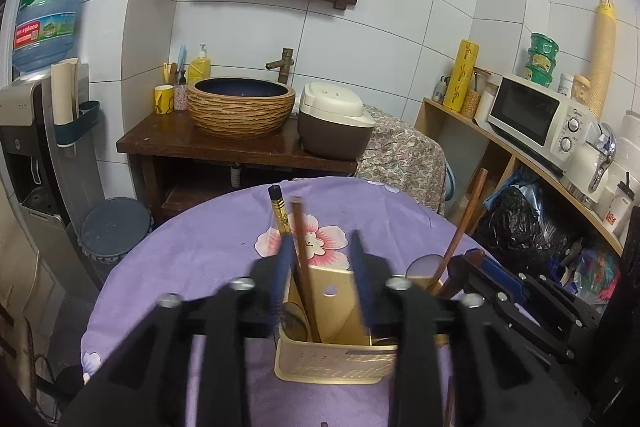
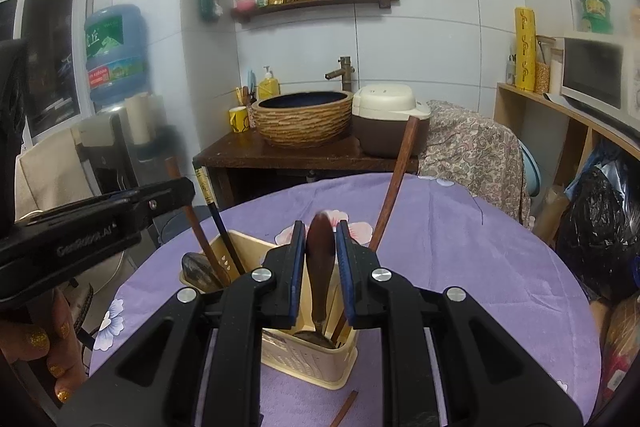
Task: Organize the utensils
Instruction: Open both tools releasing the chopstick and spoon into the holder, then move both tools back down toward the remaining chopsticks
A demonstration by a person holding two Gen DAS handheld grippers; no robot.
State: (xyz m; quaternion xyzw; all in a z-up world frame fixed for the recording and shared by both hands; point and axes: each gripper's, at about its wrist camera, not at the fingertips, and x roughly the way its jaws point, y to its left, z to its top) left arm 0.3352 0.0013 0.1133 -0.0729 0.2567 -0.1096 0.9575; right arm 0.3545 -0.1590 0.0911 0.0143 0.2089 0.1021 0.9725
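Right tool (image 2: 317, 259): its two blue-padded fingers (image 2: 297, 267) are clenched on the dark wooden handle of a spoon (image 2: 320, 267), whose metal bowl end reaches down into the cream utensil holder (image 2: 308, 359) directly beneath the tool. Within the same compartment, just right of the held spoon, a brown wooden stick (image 2: 394, 187) leans away to the upper right. Left tool (image 1: 318, 275): its fingers (image 1: 280, 279) stand apart, released, over the left compartment of the utensil holder (image 1: 332, 363); a brown chopstick (image 1: 304, 267) rises between them, and a yellow-and-black patterned chopstick (image 1: 279, 211) stands just beside the left finger, whether in contact cannot be told. In the right wrist view the left tool (image 2: 172, 193) appears at the left of the right tool, above the far end of the holder, where a second spoon bowl (image 2: 198, 269) rests. The holder stands on the counter, which is covered by a purple flowered cloth (image 2: 460, 247). A separate brown stick (image 2: 344, 409) lies on the cloth below the holder, near the right tool's body. Beyond the counter, ahead of both tools: a dark wooden stand (image 1: 168, 139) bearing a ribbed basin (image 1: 240, 107) and a rice cooker (image 1: 334, 123). To the right of the tools, a microwave (image 1: 536, 111) on a shelf; to the left, a water dispenser bottle (image 1: 48, 7).
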